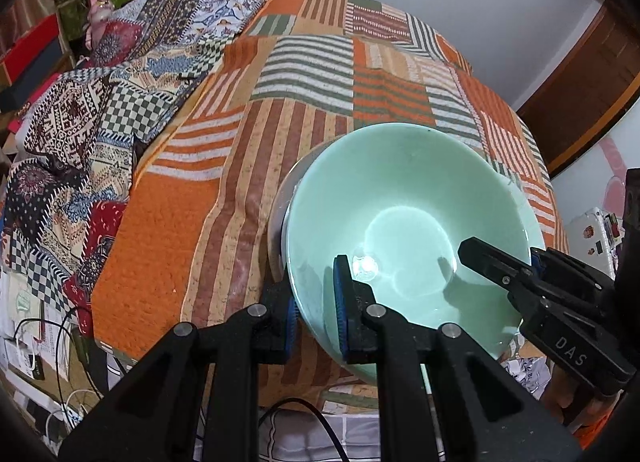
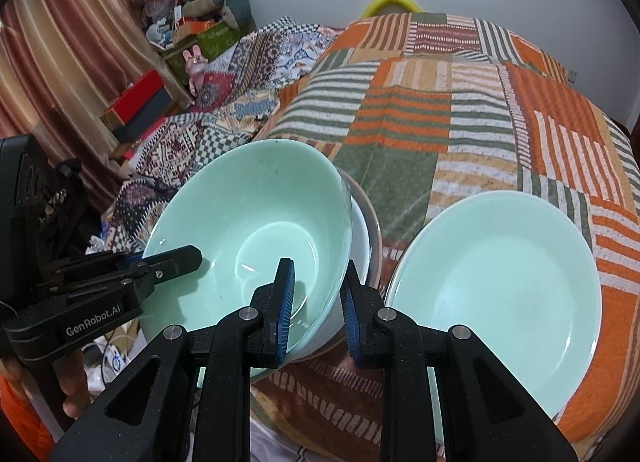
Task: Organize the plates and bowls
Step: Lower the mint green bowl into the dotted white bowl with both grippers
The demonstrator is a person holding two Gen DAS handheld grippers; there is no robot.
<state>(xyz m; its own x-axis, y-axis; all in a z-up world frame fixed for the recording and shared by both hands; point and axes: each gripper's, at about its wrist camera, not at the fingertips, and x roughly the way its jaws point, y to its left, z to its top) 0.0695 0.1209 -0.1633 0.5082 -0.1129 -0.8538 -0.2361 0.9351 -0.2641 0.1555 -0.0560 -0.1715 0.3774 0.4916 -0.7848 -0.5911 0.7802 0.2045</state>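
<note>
2 grippers, left (image 1: 317, 310) and right (image 2: 318, 302), are clamped on a green bowl's (image 2: 256, 214) rim; a plate (image 2: 500, 262) is seen at 3 o'clock.

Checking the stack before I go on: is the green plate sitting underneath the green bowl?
No. In the right wrist view the green plate lies beside the green bowl on the striped blanket, to its right.

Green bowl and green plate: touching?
Apart. The right wrist view shows bedspread between the bowl and the plate.
</note>
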